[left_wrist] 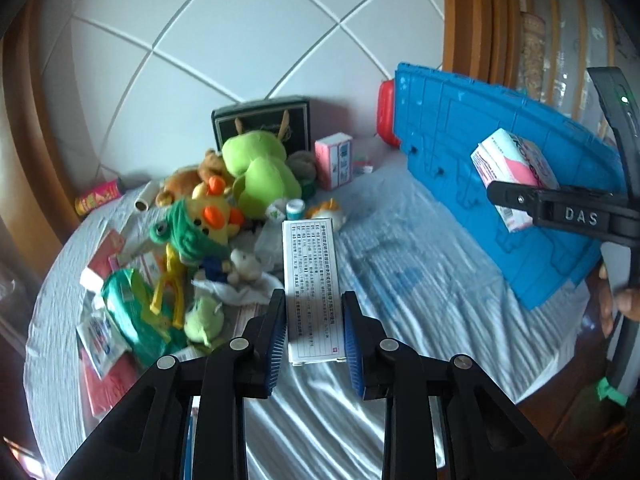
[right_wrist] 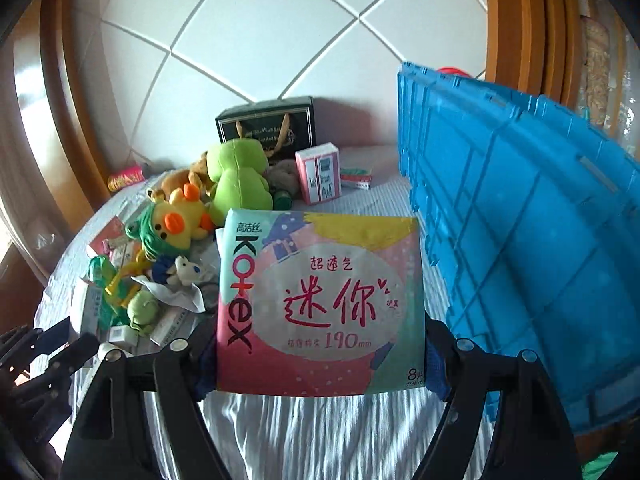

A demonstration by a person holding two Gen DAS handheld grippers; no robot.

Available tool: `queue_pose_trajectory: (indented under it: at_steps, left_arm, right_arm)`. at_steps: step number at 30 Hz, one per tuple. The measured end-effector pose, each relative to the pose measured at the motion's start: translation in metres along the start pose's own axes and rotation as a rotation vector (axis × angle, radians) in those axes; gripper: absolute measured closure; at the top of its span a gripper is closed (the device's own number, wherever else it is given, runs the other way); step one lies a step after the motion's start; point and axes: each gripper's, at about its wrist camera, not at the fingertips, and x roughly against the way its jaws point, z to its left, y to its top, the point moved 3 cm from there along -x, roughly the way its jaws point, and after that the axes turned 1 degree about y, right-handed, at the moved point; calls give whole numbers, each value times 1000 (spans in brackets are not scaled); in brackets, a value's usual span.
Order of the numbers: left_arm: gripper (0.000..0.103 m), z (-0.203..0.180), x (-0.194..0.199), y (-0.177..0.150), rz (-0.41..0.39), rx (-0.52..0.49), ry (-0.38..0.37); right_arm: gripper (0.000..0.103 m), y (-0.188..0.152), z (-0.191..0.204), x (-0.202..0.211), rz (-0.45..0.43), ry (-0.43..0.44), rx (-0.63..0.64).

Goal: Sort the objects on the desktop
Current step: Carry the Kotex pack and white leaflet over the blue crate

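Right gripper (right_wrist: 320, 360) jaws clamped on Kotex pad pack (right_wrist: 320, 304), lower centre, near blue crate (right_wrist: 520, 220) at right. Left gripper (left_wrist: 314, 336) jaws gripping white medicine box (left_wrist: 310, 288). Judgement: lift pack clear of crate rim before releasing

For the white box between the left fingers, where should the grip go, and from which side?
Grip the white box across its narrow width, on the two long side edges at its near end, coming from the near short end along its length. It lies flat, long axis pointing away, and the left gripper already straddles it that way.
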Motion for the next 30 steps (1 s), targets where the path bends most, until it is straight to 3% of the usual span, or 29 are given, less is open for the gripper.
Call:
queue_pose_trajectory:
  at_steps: [8, 15, 22, 30]
  left_arm:
    - [77, -53, 44, 86, -186, -100, -93]
    - [77, -137, 71, 144, -304, -196, -188]
    - [77, -225, 68, 179, -347, -234, -244]
    - [77, -312, 45, 213, -354, -238, -232]
  right_arm:
    - [25, 36, -15, 109, -215, -74, -31]
    - [25, 49, -71, 178, -341, -192, -103]
    - [25, 49, -151, 220, -383, -276, -162]
    - [25, 55, -238, 240, -407, -300, -180]
